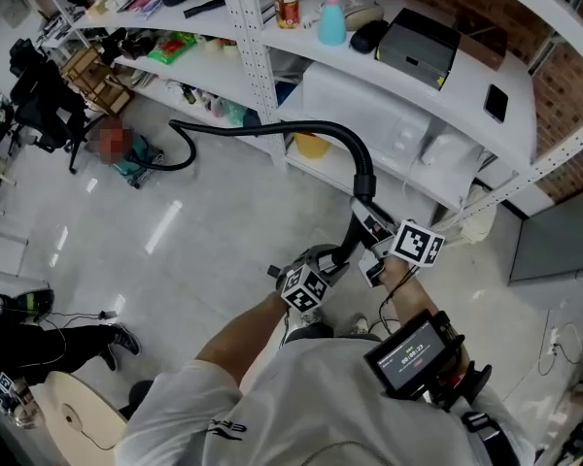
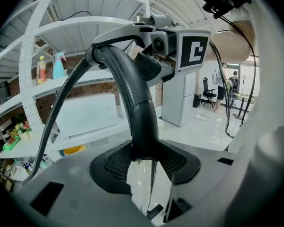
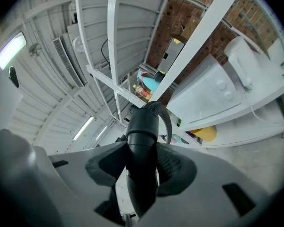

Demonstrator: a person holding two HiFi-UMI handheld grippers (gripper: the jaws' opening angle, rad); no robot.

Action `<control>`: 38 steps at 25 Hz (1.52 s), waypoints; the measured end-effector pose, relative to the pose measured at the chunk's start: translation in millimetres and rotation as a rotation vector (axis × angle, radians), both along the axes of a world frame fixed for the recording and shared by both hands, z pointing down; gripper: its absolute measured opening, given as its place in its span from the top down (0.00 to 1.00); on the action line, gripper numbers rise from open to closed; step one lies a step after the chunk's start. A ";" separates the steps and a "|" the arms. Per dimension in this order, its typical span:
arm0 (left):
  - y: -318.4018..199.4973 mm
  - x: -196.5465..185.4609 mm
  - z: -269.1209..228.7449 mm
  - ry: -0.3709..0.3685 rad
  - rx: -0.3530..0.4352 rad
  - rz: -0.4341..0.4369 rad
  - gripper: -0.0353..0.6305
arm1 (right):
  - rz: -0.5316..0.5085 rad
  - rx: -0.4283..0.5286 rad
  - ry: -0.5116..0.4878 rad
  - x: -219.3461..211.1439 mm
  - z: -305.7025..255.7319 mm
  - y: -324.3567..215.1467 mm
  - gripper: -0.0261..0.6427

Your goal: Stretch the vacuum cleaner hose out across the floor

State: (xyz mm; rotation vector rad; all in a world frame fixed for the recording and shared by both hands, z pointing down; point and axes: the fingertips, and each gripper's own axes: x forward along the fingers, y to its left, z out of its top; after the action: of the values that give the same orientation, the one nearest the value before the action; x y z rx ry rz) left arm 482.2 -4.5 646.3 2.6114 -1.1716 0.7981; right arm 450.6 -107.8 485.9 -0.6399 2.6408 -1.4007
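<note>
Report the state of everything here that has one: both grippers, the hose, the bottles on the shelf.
left gripper: shut on the vacuum hose, at its rigid end.
right gripper: shut on the same hose, higher up, by the cuff.
vacuum hose: held up in an arc, not yet laid out; its far part curls down to the floor.
spray bottle: upright.
drink bottle: upright.

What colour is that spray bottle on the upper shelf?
The spray bottle is light blue with a pink trigger, clearest in the head view.
</note>
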 end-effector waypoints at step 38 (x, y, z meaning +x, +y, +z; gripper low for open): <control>169.3 230.4 38.1 -0.024 -0.120 0.334 0.69 | 0.295 -0.118 0.038 255.6 53.5 142.5 0.70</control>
State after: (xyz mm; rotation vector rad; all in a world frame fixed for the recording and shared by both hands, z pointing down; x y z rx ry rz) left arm 712.5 164.8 684.4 2.7376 -0.6735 0.9285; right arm 706.1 34.7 539.5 -1.0299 2.3777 -1.4729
